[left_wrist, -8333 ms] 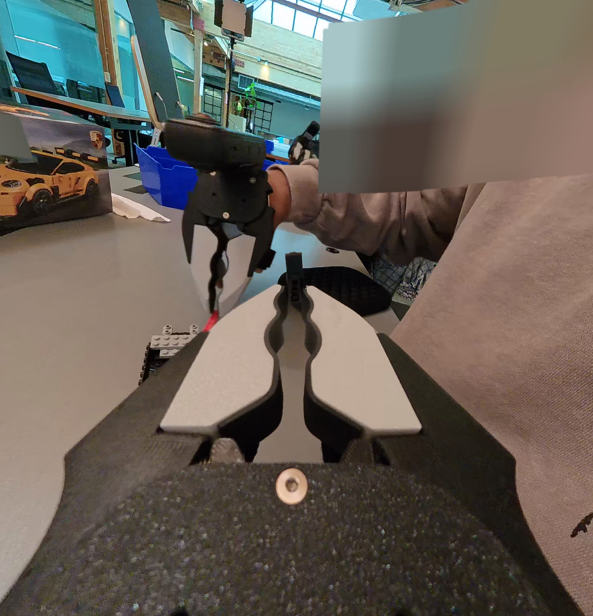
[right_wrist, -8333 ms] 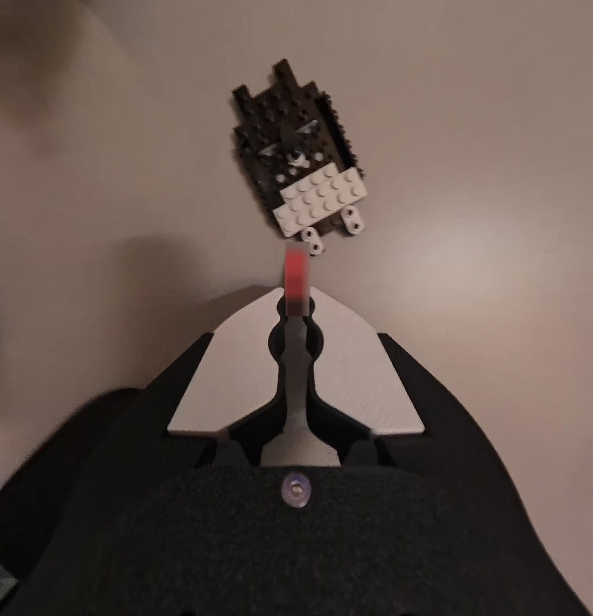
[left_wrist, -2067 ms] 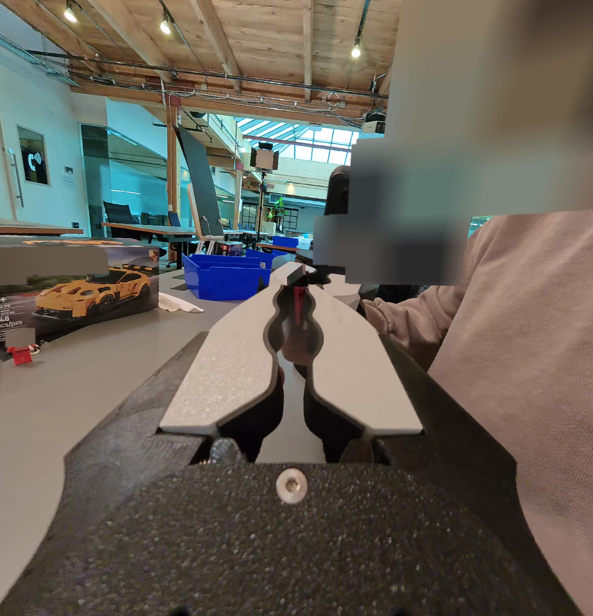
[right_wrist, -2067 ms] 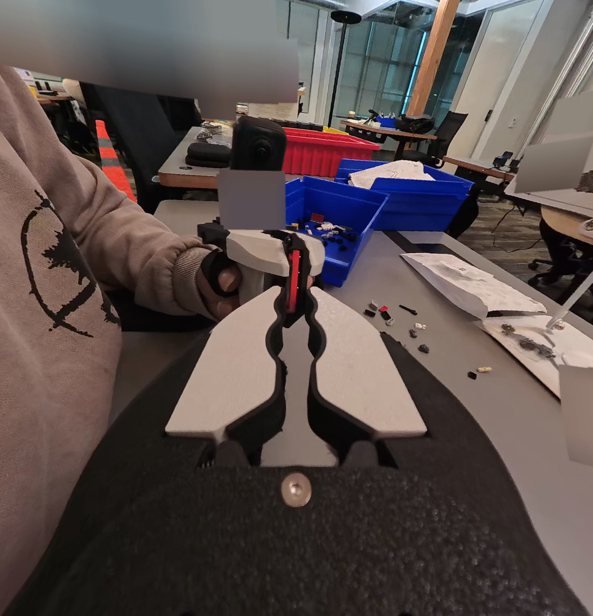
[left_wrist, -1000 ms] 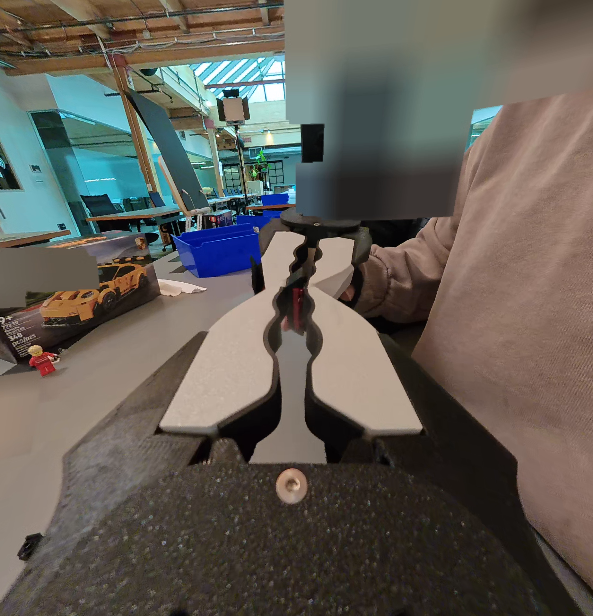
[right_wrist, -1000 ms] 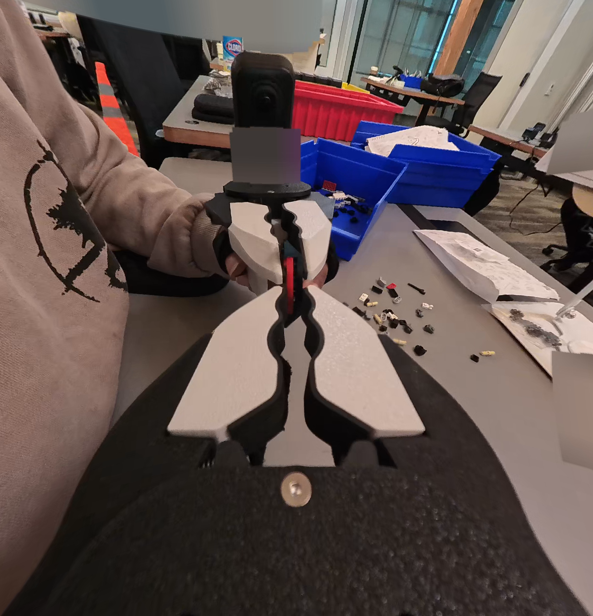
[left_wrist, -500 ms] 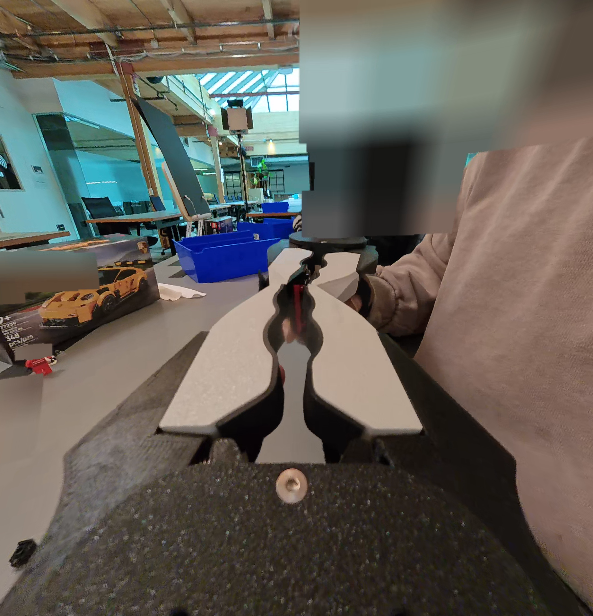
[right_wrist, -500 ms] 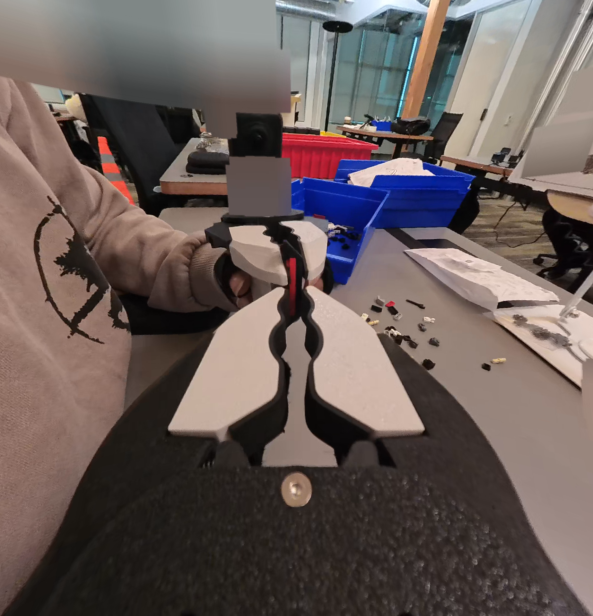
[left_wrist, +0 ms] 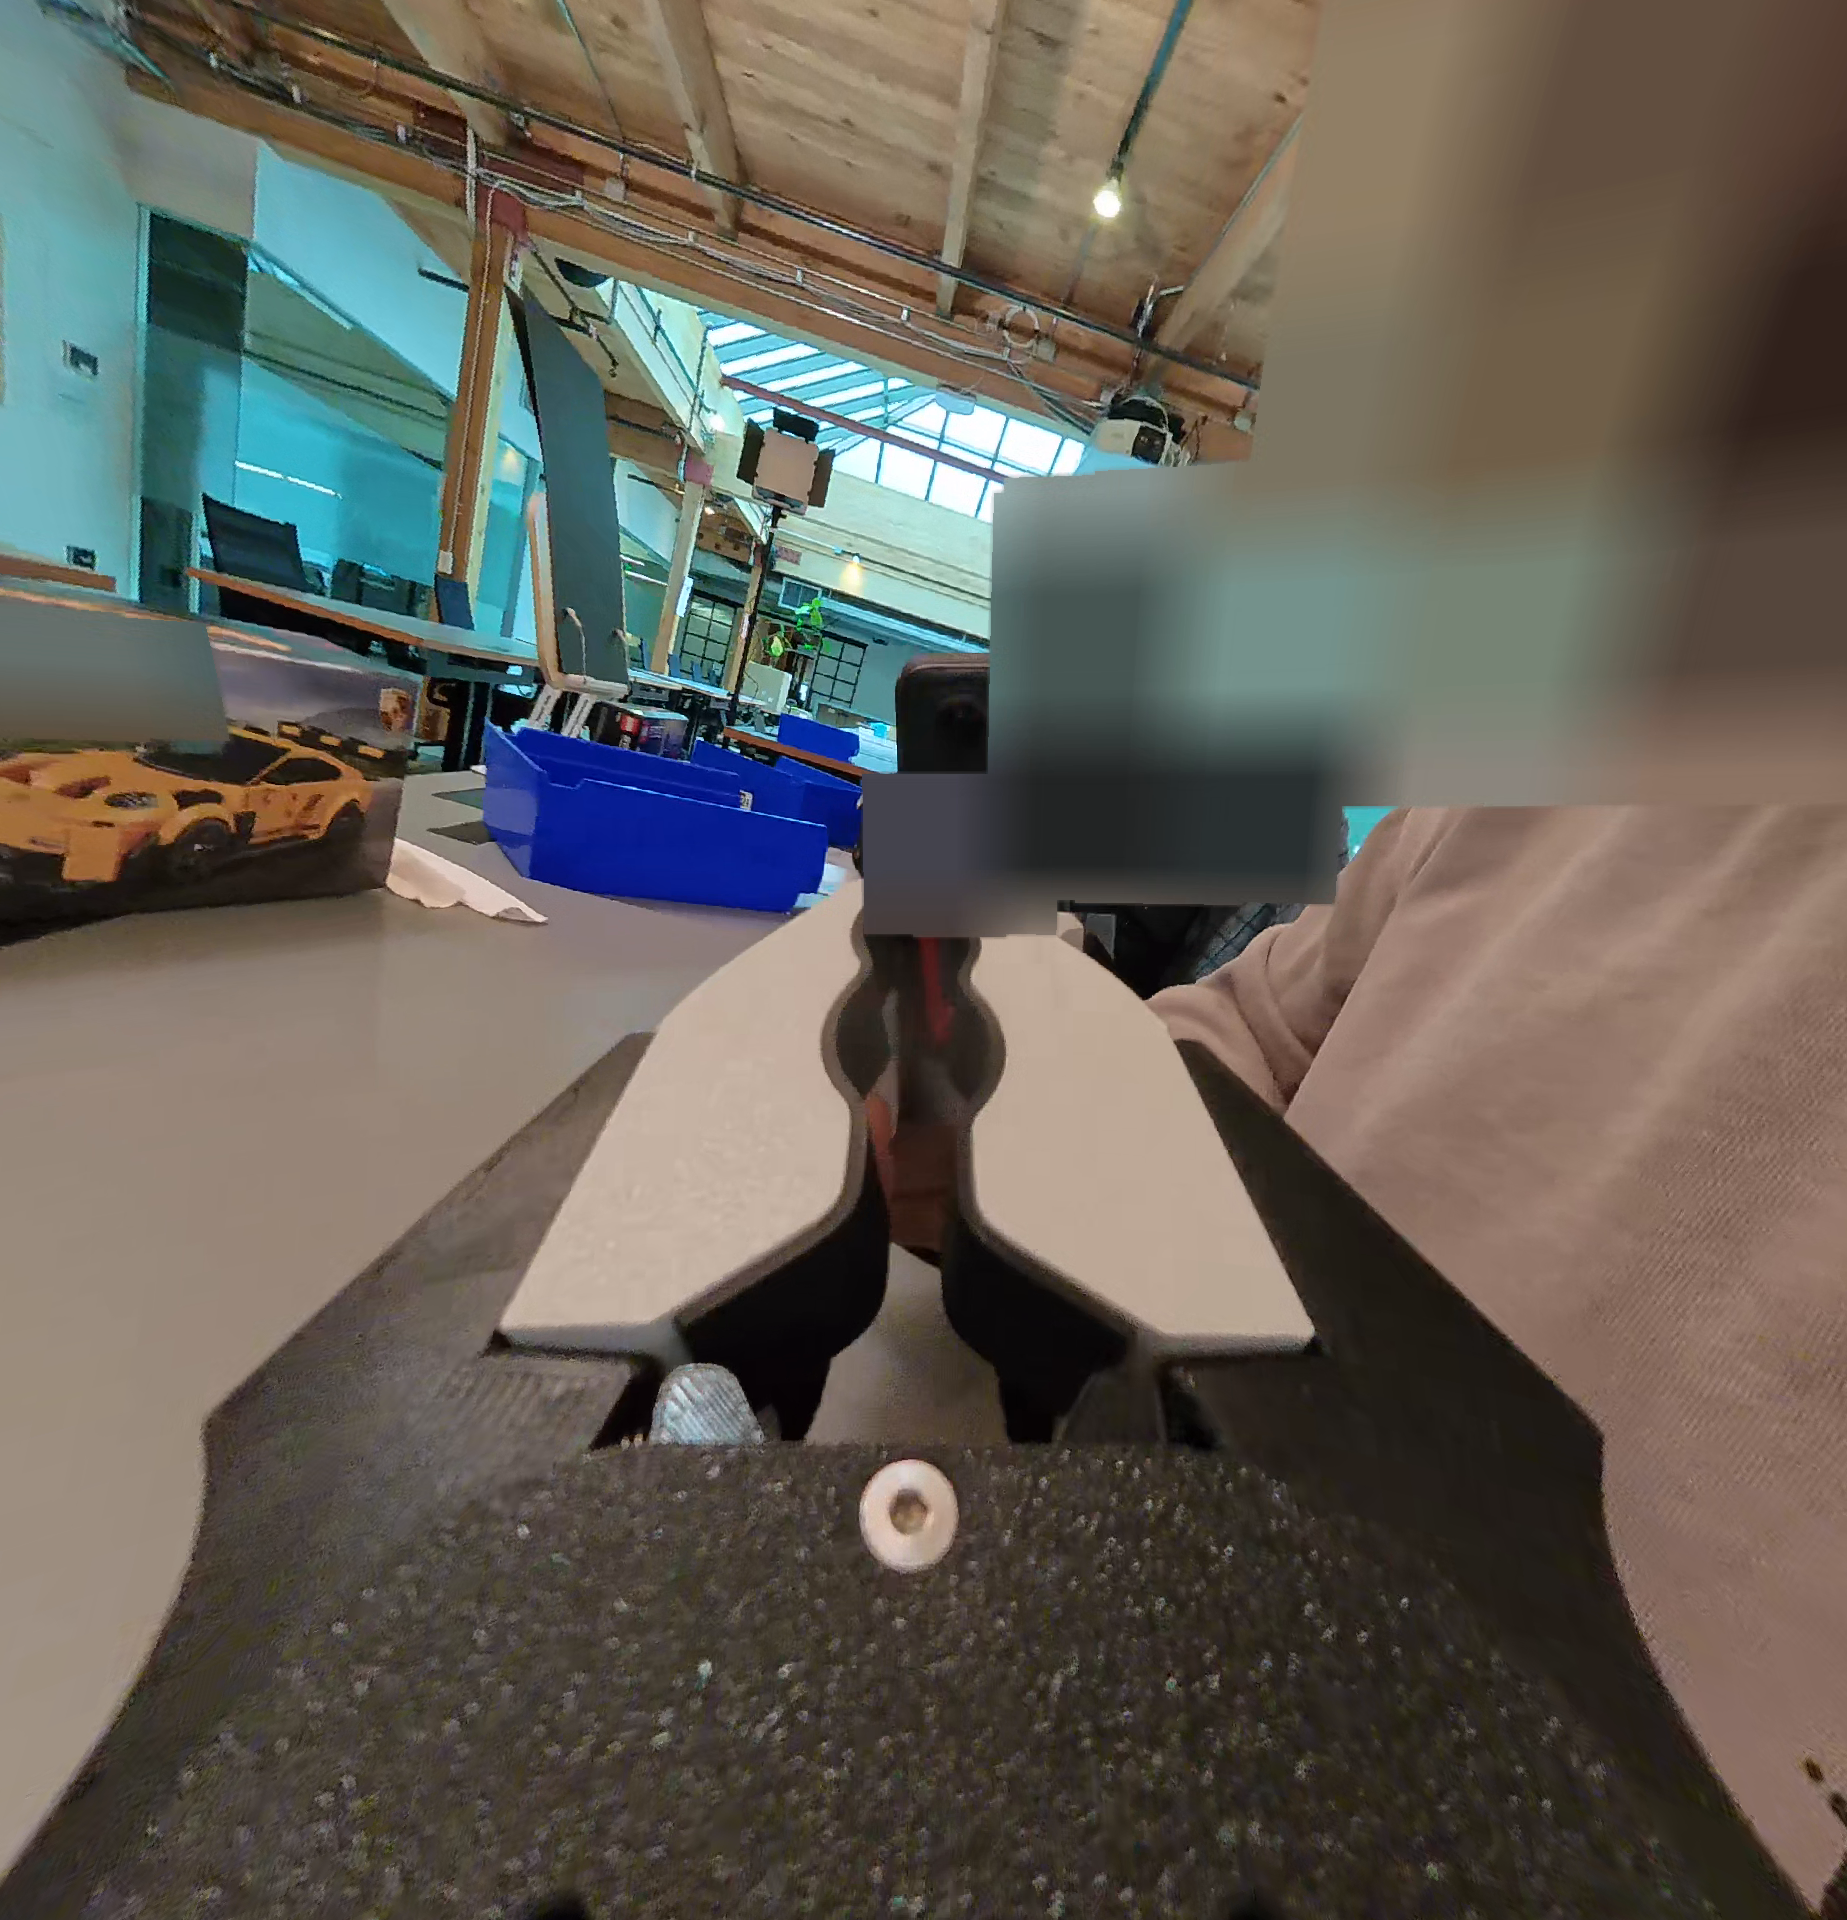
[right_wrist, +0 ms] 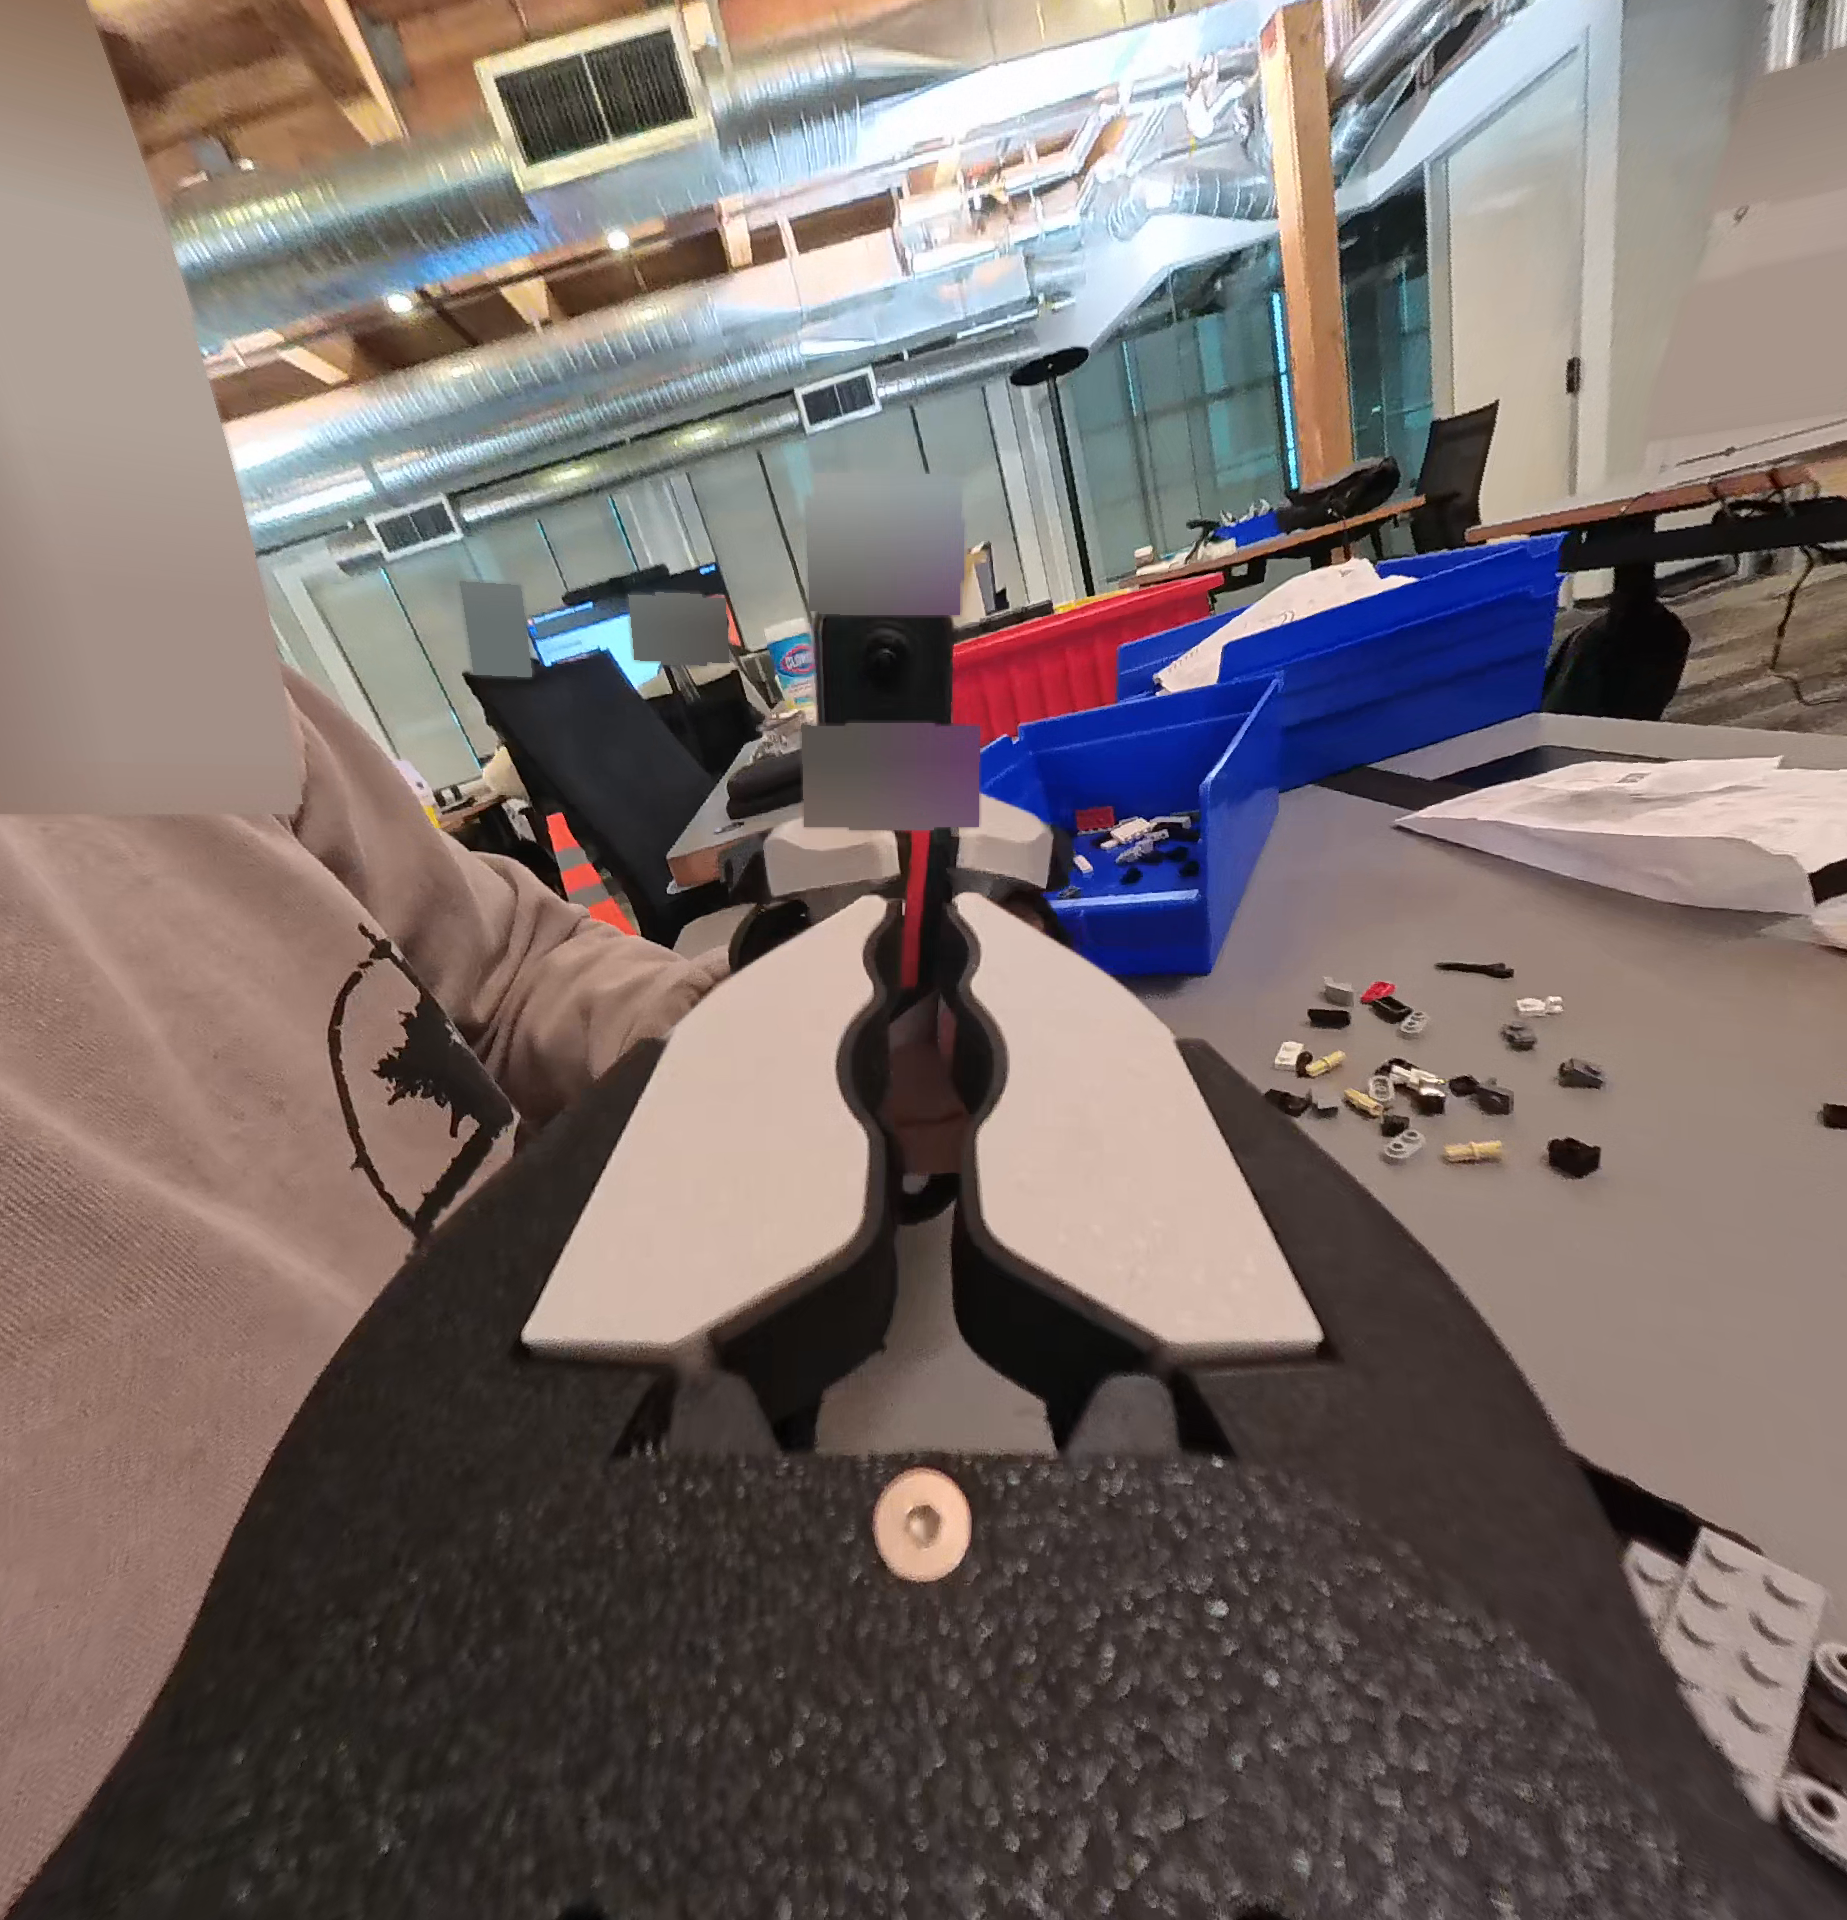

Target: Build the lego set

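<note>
Left wrist view, from left to right. Far left of the left gripper (left_wrist: 914,940) stands the set's box (left_wrist: 171,800), printed with a yellow car, on the grey table (left_wrist: 223,1091). A white paper scrap (left_wrist: 451,894) lies just right of the box, and a blue bin (left_wrist: 649,831) sits ahead and left of the fingertips. Between the closed white fingers (left_wrist: 732,1122) a thin red piece (left_wrist: 934,987) stands upright at the tips; whether this gripper alone clamps it cannot be told, since the other gripper meets it tip to tip and a blurred patch covers the junction. To the right is the person's grey sleeve (left_wrist: 1314,997).

Right wrist view, from left to right. The person's grey sweatshirt (right_wrist: 223,1091) fills the left side. At centre, the right gripper (right_wrist: 924,920) is closed on the same red piece (right_wrist: 914,914), which rises upright from between its tips toward the facing left gripper (right_wrist: 924,847), whose white fingers (right_wrist: 825,857) lie just beyond it. Ahead and right of the tips is a blue bin (right_wrist: 1189,831) holding small bricks; behind it stand a red bin (right_wrist: 1075,655) and a second blue bin (right_wrist: 1418,634). Loose small pieces (right_wrist: 1418,1081) are scattered on the table (right_wrist: 1521,1299) to the right, beyond them white paper sheets (right_wrist: 1646,821). Just beside the gripper body, low right, a light grey studded plate (right_wrist: 1729,1652) of the partial build is visible.
</note>
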`<act>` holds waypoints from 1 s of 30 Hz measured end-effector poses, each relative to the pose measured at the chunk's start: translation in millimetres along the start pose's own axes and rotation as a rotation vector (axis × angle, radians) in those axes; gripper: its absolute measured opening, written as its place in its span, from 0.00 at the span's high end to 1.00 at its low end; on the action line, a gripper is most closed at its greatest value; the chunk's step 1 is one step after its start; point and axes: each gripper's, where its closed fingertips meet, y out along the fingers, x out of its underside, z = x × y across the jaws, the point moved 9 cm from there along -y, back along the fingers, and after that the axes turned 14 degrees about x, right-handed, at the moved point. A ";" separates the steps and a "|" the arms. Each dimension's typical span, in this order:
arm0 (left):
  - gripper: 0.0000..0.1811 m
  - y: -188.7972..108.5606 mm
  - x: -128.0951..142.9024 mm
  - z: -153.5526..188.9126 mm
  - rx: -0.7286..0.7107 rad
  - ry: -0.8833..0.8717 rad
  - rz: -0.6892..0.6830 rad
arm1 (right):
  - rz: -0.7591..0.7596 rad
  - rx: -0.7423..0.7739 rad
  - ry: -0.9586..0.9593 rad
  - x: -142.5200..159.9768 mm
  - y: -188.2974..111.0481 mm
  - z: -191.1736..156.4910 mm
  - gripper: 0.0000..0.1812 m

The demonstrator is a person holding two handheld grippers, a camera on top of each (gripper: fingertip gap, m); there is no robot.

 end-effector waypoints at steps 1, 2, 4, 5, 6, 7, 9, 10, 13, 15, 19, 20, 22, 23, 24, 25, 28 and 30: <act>0.96 0.1 -0.4 -0.5 0.001 -0.014 0.005 | 0.005 0.004 -0.001 -0.1 0.3 -0.1 0.96; 0.96 0.0 -0.5 -1.3 -0.004 -0.026 0.004 | 0.004 0.015 -0.011 -0.2 0.5 0.3 0.97; 0.96 -0.7 0.4 -3.5 -0.022 -0.049 0.002 | -0.012 0.042 -0.024 -0.1 0.8 1.9 0.97; 0.95 -0.6 0.8 -4.3 -0.027 -0.063 0.006 | -0.020 0.044 -0.012 -0.2 0.7 3.0 0.97; 0.95 -0.2 1.5 -5.0 -0.037 -0.069 0.008 | -0.026 0.045 -0.001 -0.2 0.4 4.3 0.97; 0.95 0.0 1.8 -5.7 -0.046 -0.073 0.009 | -0.030 0.050 0.005 0.0 0.1 5.4 0.97; 0.95 0.6 2.1 -7.9 -0.059 -0.097 0.016 | -0.035 0.055 0.029 0.7 -0.3 8.5 0.97; 0.95 0.2 1.9 -9.6 -0.069 -0.107 0.014 | -0.037 0.059 0.056 1.1 0.0 10.7 0.97; 0.96 -2.7 2.9 -13.0 -0.094 -0.134 0.032 | -0.071 0.024 0.180 4.3 1.9 18.8 0.97; 0.95 -3.3 4.8 -15.8 -0.112 -0.179 0.017 | -0.083 0.014 0.232 7.8 1.7 23.1 0.97; 0.95 -3.6 6.5 -20.8 -0.148 -0.252 0.003 | -0.098 0.015 0.307 10.4 1.7 28.7 0.97; 0.95 -3.0 6.6 -21.7 -0.154 -0.261 0.001 | -0.102 0.003 0.343 11.0 1.6 30.7 0.97; 0.95 -1.7 7.0 -23.1 -0.132 -0.277 -0.001 | -0.118 -0.049 0.402 11.9 0.7 34.6 0.97; 0.95 -1.5 7.1 -23.0 -0.110 -0.280 -0.006 | -0.137 -0.089 0.429 12.1 0.1 36.6 0.97; 0.95 -2.3 7.0 -23.3 -0.116 -0.276 -0.005 | -0.129 -0.090 0.440 12.2 -0.9 38.7 0.97; 0.95 -2.8 6.6 -23.4 -0.118 -0.273 -0.008 | -0.116 -0.097 0.458 13.2 -1.1 39.3 0.97; 0.95 -2.0 7.0 -23.0 -0.149 -0.272 -0.041 | -0.130 -0.137 0.549 17.8 0.2 42.7 0.97; 0.95 -2.4 7.8 -24.0 -0.122 -0.316 -0.024 | -0.139 -0.140 0.527 16.6 -0.4 42.1 0.97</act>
